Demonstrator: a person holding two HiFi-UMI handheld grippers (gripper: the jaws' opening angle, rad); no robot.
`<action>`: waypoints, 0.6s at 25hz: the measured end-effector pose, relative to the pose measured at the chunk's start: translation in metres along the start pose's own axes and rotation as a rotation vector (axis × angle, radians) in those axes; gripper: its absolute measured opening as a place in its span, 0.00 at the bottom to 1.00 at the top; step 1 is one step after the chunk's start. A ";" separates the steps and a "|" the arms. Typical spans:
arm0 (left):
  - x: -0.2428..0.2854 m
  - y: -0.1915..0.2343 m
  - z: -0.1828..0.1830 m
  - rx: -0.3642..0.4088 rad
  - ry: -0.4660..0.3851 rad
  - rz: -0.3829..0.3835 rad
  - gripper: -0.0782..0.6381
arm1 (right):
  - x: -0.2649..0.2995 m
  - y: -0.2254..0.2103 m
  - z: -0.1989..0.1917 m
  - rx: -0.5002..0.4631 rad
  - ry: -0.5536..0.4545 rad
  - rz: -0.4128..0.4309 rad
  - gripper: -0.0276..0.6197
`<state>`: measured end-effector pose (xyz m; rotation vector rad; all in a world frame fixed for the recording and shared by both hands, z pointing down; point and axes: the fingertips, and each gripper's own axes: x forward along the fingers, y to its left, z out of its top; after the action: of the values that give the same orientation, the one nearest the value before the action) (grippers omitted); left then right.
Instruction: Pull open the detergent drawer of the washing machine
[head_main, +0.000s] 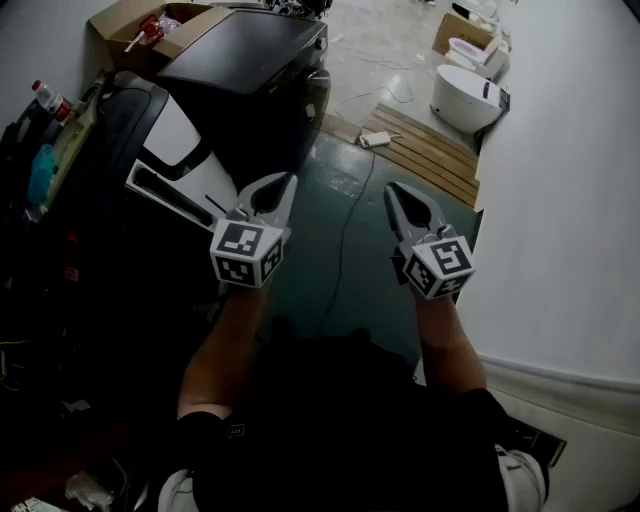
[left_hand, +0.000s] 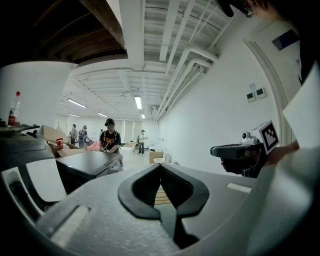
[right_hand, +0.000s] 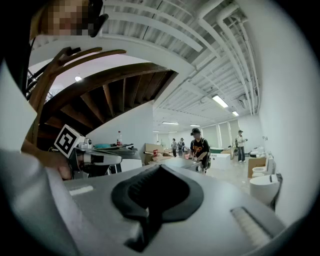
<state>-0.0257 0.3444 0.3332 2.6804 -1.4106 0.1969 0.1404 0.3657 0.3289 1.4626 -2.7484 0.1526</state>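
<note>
The washing machine (head_main: 172, 135) stands at the left of the head view, with a dark top and white front panels. One long white panel (head_main: 165, 190) carries a dark slot; the same panels (left_hand: 42, 180) show at the left of the left gripper view. My left gripper (head_main: 288, 178) is shut and empty and hovers just right of the machine without touching it. My right gripper (head_main: 392, 188) is also shut and empty, held over the dark green floor, apart from the machine. Each gripper's camera shows closed jaws, the left gripper (left_hand: 161, 167) and the right gripper (right_hand: 159, 170), with nothing between them.
A black appliance (head_main: 250, 50) stands beyond the washing machine, with an open cardboard box (head_main: 135, 20) behind it. A cable (head_main: 345, 230) runs across the floor. A wooden pallet (head_main: 425, 150) and white toilets (head_main: 465, 95) lie ahead. A white wall (head_main: 570, 200) bounds the right. People (left_hand: 110, 140) stand far off.
</note>
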 end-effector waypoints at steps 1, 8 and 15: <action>0.000 0.001 0.000 -0.001 0.001 -0.001 0.12 | 0.001 0.001 0.000 -0.002 0.001 0.002 0.05; -0.005 0.013 -0.006 -0.009 0.004 -0.016 0.12 | 0.013 0.014 -0.001 0.025 0.000 0.002 0.05; -0.025 0.039 -0.015 -0.035 0.006 -0.019 0.12 | 0.025 0.040 -0.004 0.097 -0.006 0.018 0.05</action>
<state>-0.0729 0.3455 0.3450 2.6616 -1.3740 0.1777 0.0928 0.3678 0.3314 1.4618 -2.7973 0.2868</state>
